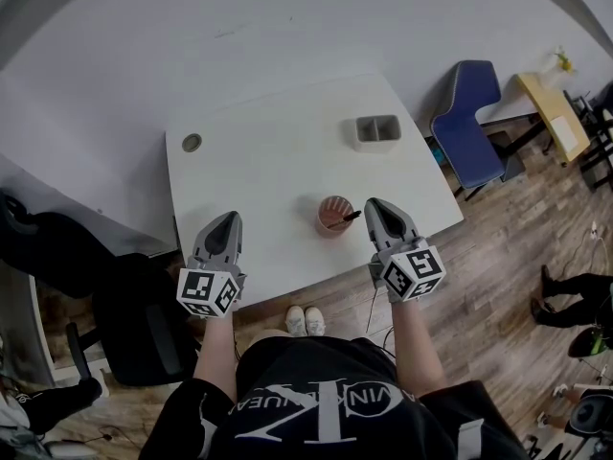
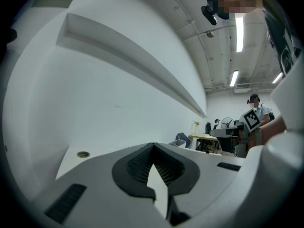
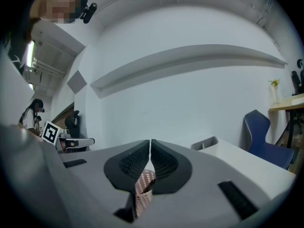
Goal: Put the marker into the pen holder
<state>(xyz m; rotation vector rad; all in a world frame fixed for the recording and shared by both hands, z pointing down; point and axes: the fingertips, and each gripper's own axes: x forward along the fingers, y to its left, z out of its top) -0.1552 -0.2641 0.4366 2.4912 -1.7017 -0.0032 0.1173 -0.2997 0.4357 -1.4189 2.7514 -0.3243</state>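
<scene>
A reddish mesh pen holder (image 1: 332,217) stands on the white table (image 1: 268,171) near its front edge. A dark marker (image 1: 348,218) sits in it and leans out toward the right. My right gripper (image 1: 372,202) hovers just right of the holder, shut and empty. In the right gripper view the holder (image 3: 141,196) and the marker's tip (image 3: 148,186) show through the gap below the closed gripper (image 3: 150,140). My left gripper (image 1: 228,217) is over the table's front left part, well away from the holder, shut with nothing in it (image 2: 153,145).
A grey two-compartment box (image 1: 375,131) stands at the table's back right. A round cable hole (image 1: 192,143) is at the back left corner. A blue chair (image 1: 467,123) stands right of the table, a black chair (image 1: 129,324) at the front left.
</scene>
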